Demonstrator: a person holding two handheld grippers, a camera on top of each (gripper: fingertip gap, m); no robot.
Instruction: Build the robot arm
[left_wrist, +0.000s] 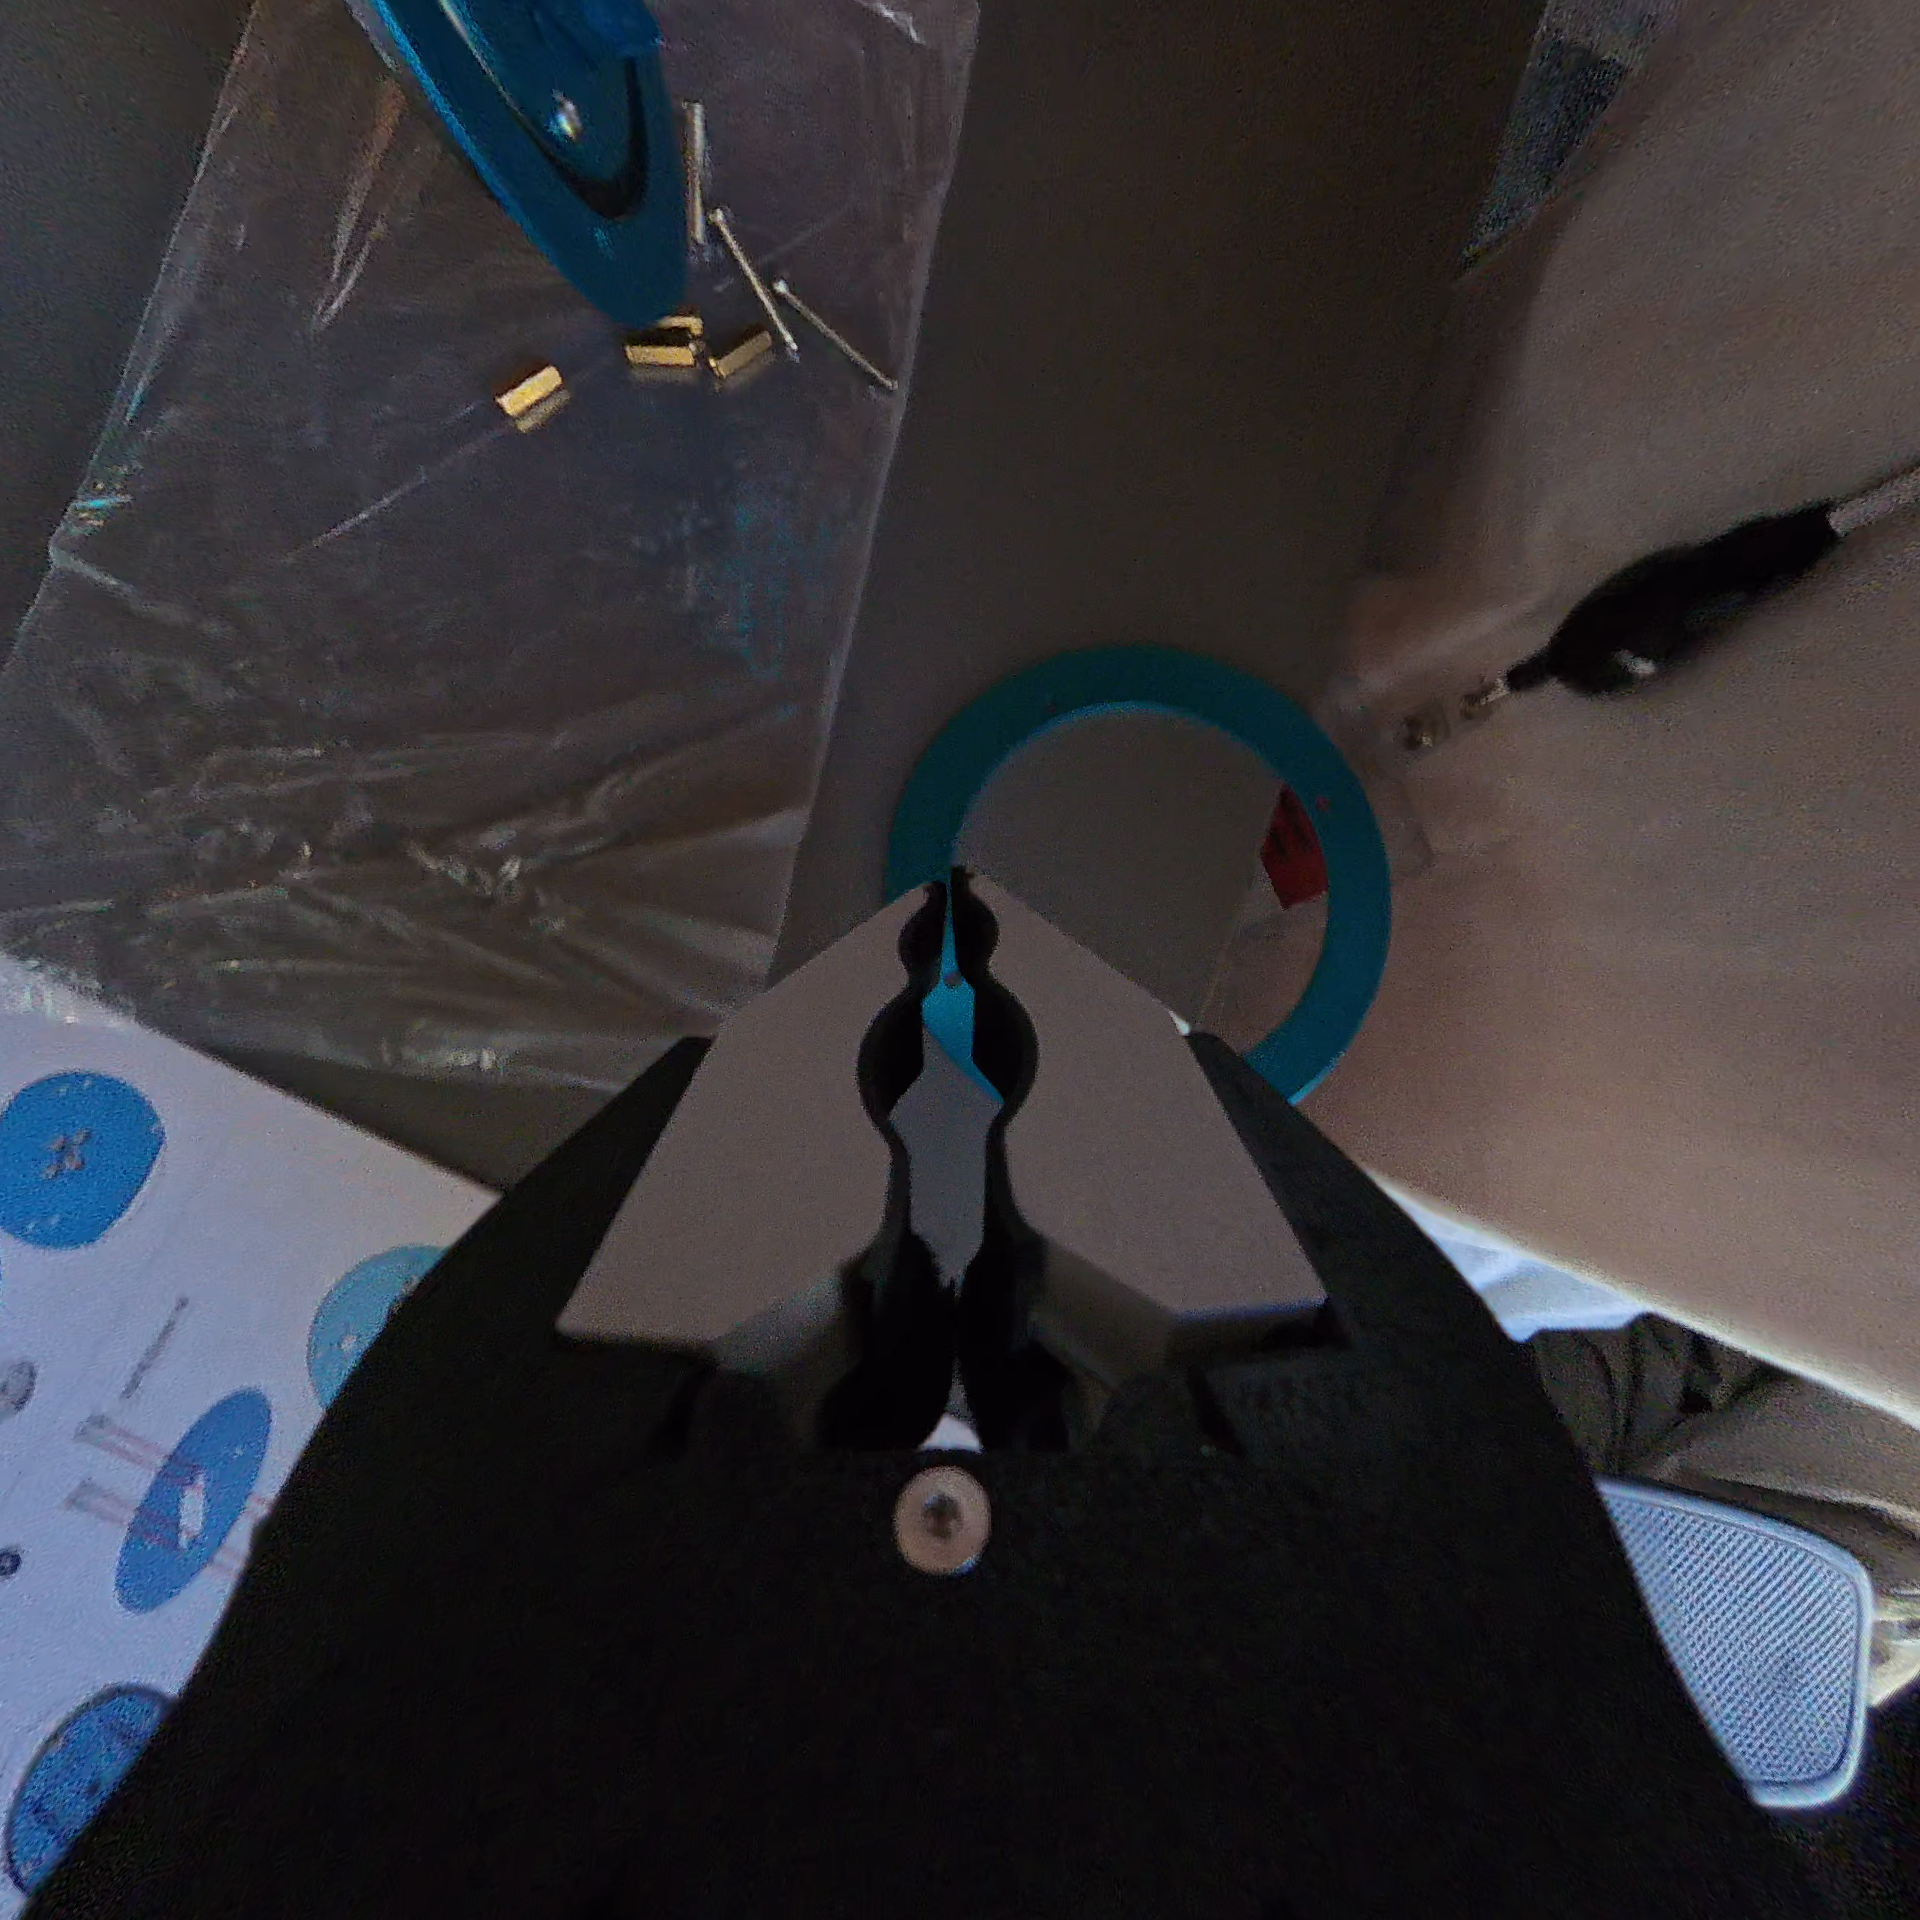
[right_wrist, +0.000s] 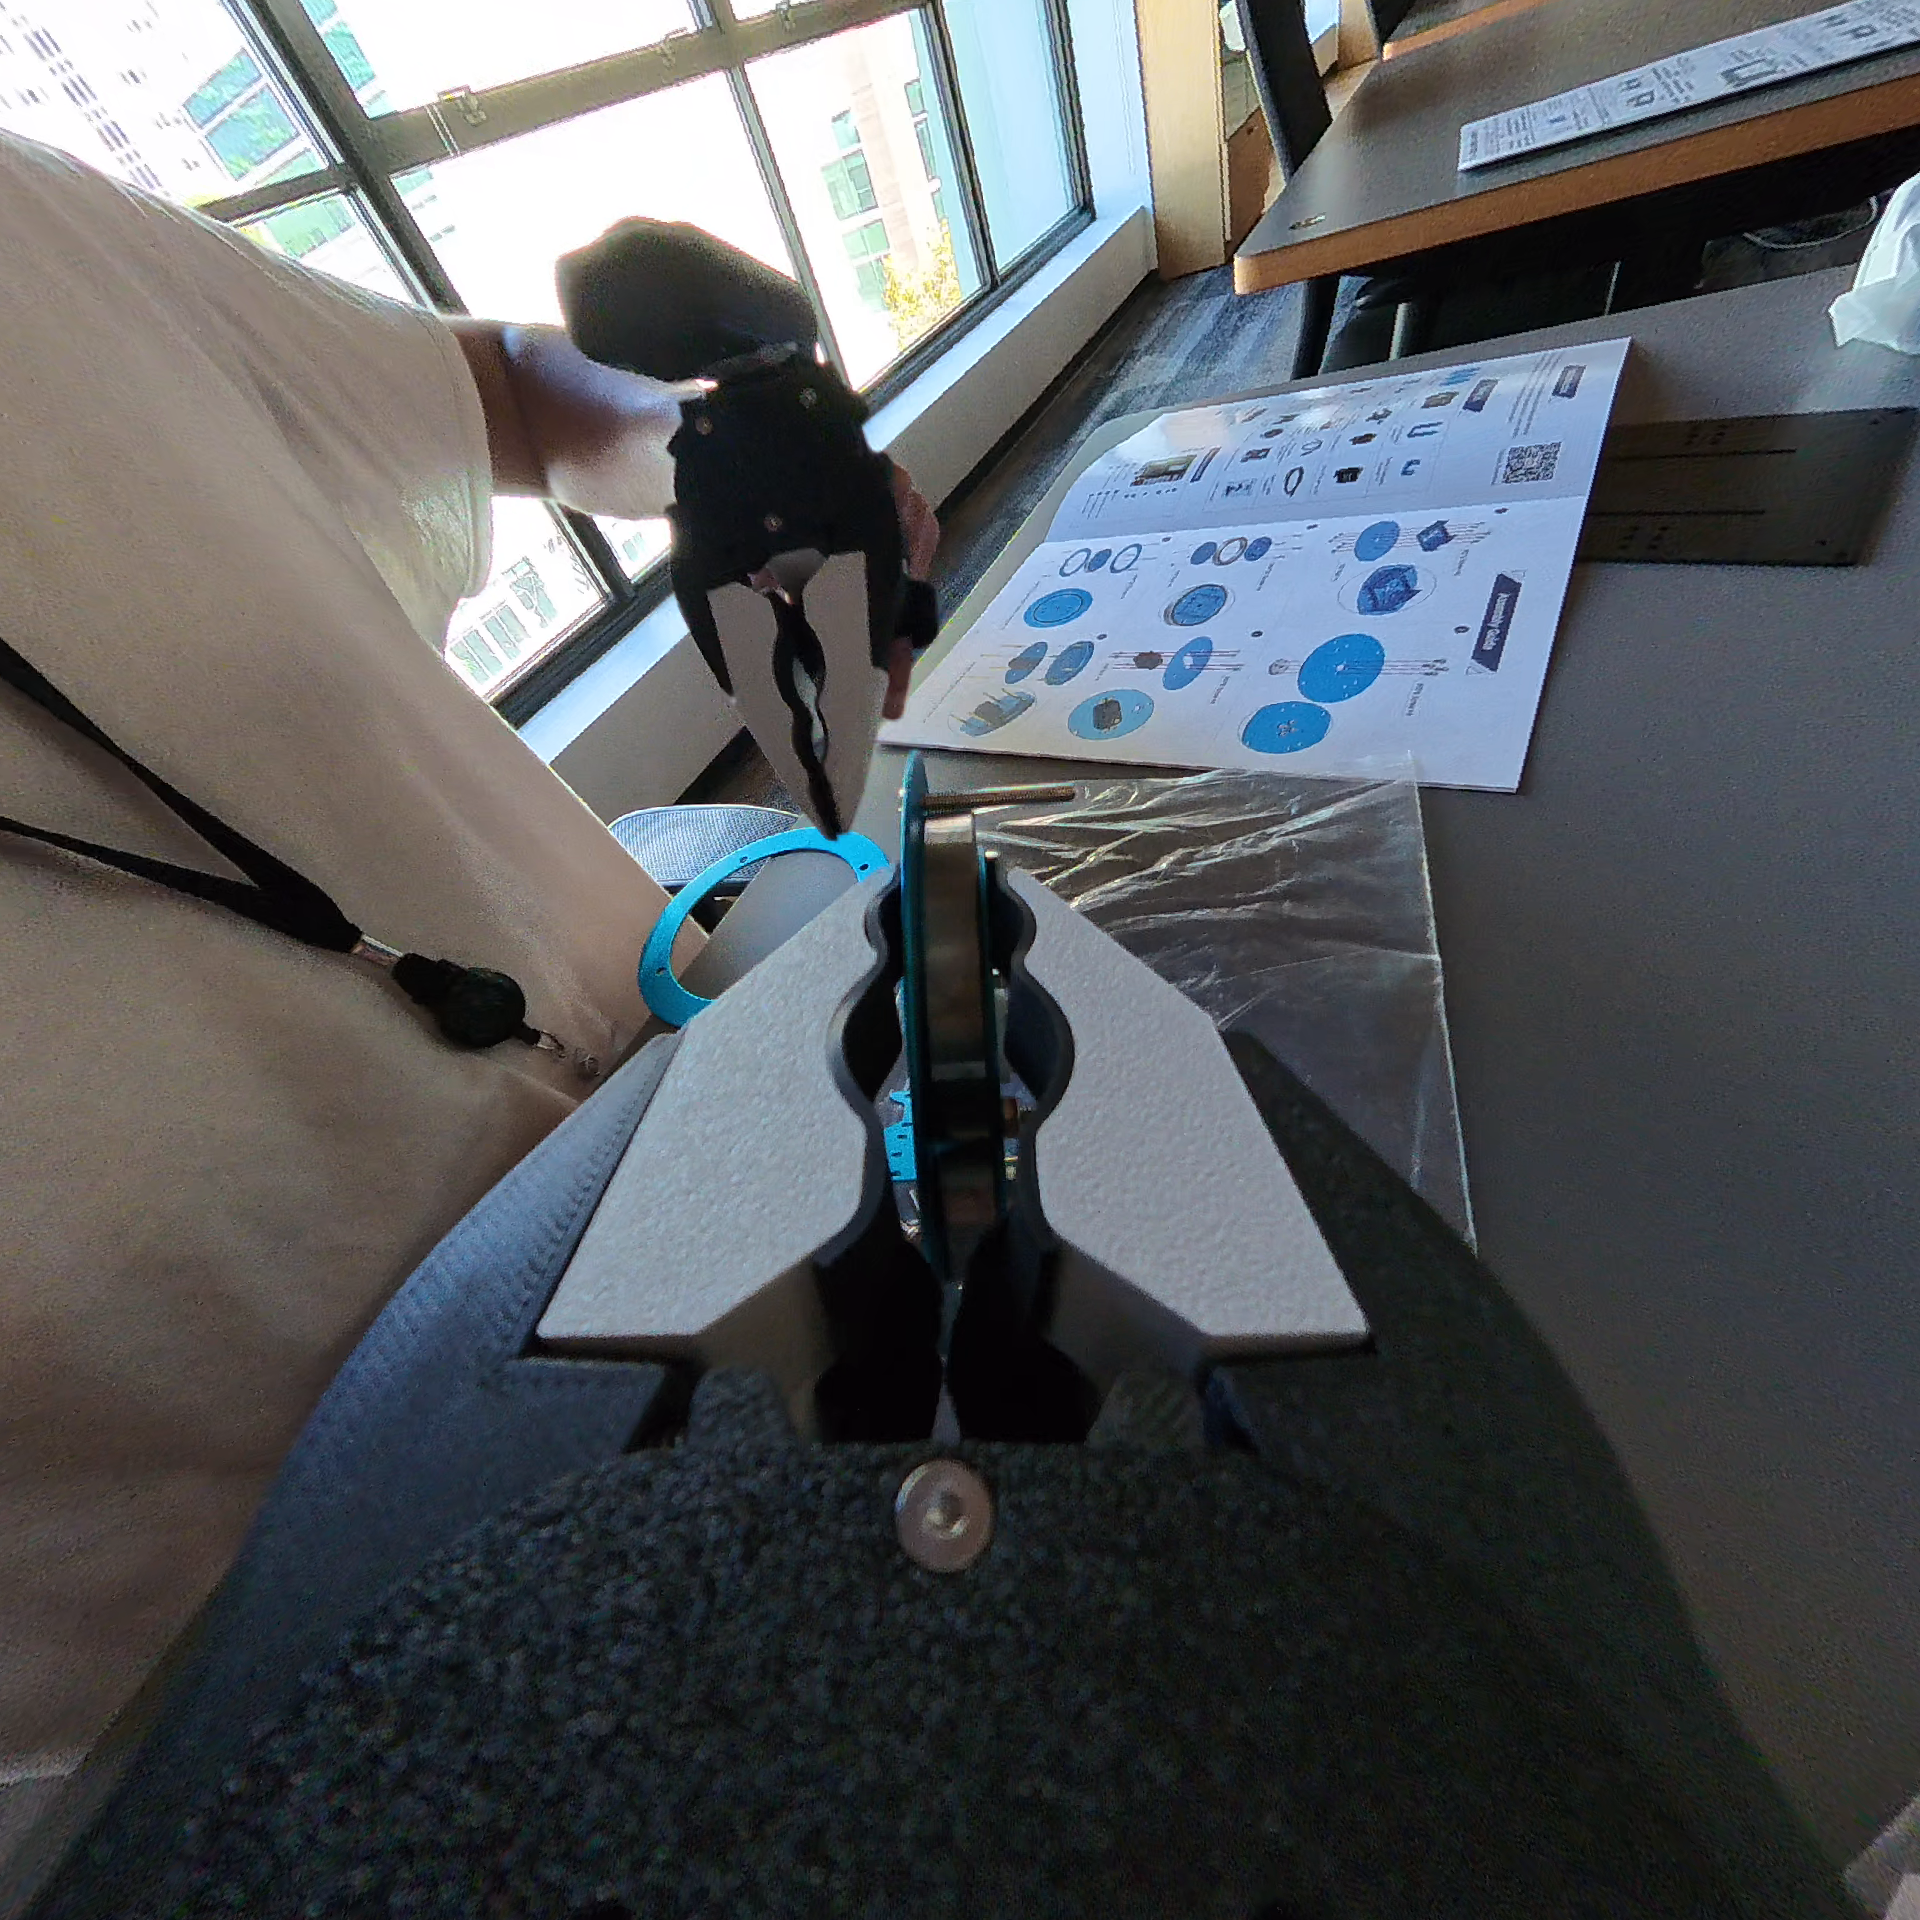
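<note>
My left gripper (left_wrist: 953, 883) is shut on the rim of a flat blue metal ring (left_wrist: 1340, 831) and holds it in the air in front of a person's beige shirt. The same ring (right_wrist: 717, 894) shows in the right wrist view, hanging from the left gripper (right_wrist: 831, 826). My right gripper (right_wrist: 948, 883) is shut on a blue disc assembly (right_wrist: 940, 997) held edge-on, with a grey round part between its plates and a threaded rod sticking out at the top. That assembly (left_wrist: 540, 135) also shows at the top of the left wrist view.
A clear plastic bag (left_wrist: 468, 582) lies on the grey table (right_wrist: 1662, 935), with small brass standoffs (left_wrist: 665, 348) and thin metal screws (left_wrist: 821, 327) on it. A printed instruction sheet (right_wrist: 1299, 582) lies beyond. A black lanyard reel (right_wrist: 468, 1003) hangs on the shirt. The tips of one gripper are about 20 centimeters away from the tips of the other.
</note>
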